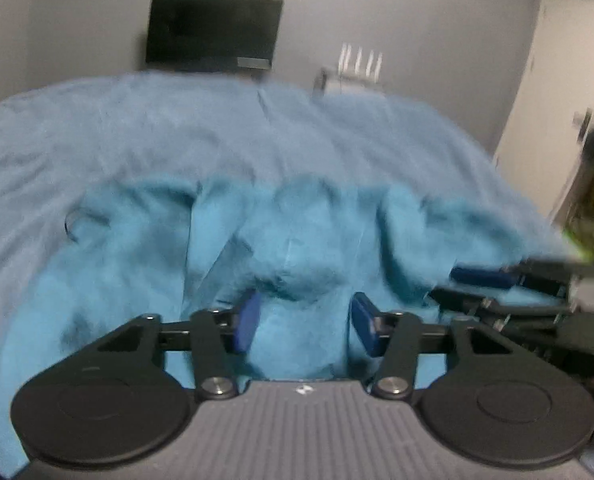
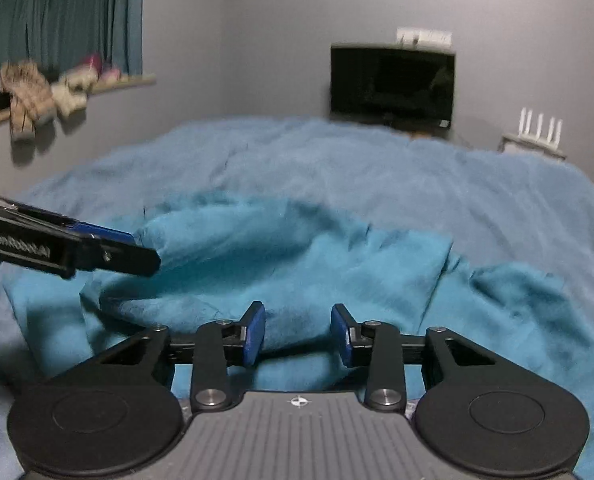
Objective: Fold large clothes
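Observation:
A large turquoise garment lies crumpled on a bed with a paler blue cover. My left gripper is closed on a raised hump of the garment, and the cloth fills the space between its blue pads. From the right wrist view, the left gripper comes in from the left, with the fabric drawn up in a ridge to its tip. My right gripper is partly open over a fold that lies loosely between its pads. In the left wrist view, the right gripper sits close by at the right.
A dark television hangs on the grey far wall. A white router stands beyond the bed. A white door is at the right. Soft toys sit on a shelf under teal curtains.

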`<state>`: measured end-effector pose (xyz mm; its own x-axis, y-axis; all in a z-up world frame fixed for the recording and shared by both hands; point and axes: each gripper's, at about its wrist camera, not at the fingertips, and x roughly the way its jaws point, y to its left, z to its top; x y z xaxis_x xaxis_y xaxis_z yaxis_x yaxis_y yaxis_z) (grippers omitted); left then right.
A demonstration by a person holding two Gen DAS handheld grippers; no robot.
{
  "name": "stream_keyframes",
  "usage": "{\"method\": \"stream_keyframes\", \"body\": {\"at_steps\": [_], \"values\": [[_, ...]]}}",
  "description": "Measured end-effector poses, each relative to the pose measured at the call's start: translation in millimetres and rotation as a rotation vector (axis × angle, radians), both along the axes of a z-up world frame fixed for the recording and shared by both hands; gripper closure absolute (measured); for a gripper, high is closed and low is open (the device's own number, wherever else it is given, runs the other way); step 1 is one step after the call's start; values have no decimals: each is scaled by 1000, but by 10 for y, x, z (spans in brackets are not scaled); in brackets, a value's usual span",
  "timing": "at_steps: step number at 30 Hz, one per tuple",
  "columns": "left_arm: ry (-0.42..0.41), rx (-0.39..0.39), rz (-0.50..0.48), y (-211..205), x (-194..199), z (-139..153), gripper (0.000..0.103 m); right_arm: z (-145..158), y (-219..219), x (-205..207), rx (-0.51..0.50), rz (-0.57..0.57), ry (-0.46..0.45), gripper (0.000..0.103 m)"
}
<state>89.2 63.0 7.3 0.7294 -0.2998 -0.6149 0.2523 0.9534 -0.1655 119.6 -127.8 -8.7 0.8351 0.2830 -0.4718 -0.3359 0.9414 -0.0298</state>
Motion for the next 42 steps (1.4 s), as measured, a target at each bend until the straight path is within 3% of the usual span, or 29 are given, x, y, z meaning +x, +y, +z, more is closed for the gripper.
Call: {"method": "stream_keyframes", "body": {"at_steps": [3,5,10,14,19,21,22,24,26,30,36,42], "values": [[68,48,-47,-44,55,-222,56,-194,14,66,-50,-14,86,65],[88,90,-58,-98,90,-335,56,-280,-28,87,-30,-35,131,65],[117,153,-77,-256,201,-596,57,-422,-64,124,-3,-60,167,65],[113,136,-76,-220,188,-552,55,-410,-47,115,-4,-71,147,58],[63,89,-82,-102,114,-297,46,-348,-221,56,85,-107,150,45],[-18,54,-82,-15,40,-82,26,-260,-343,13,136,-111,138,44],[-62,30,-68,57,8,41,17,-192,-413,-22,144,-115,119,43],[-132,-4,-23,228,-22,237,14,-67,-556,-67,133,-126,77,42],[-151,0,34,413,35,333,14,64,-745,-58,118,-159,47,41],[-96,86,187,778,314,226,14,248,-1202,88,93,-257,39,37],[20,112,300,1100,674,-175,14,189,-1676,382,-41,-361,65,31],[63,184,307,1141,1028,-457,14,-161,-1901,724,46,-345,148,31]]}}
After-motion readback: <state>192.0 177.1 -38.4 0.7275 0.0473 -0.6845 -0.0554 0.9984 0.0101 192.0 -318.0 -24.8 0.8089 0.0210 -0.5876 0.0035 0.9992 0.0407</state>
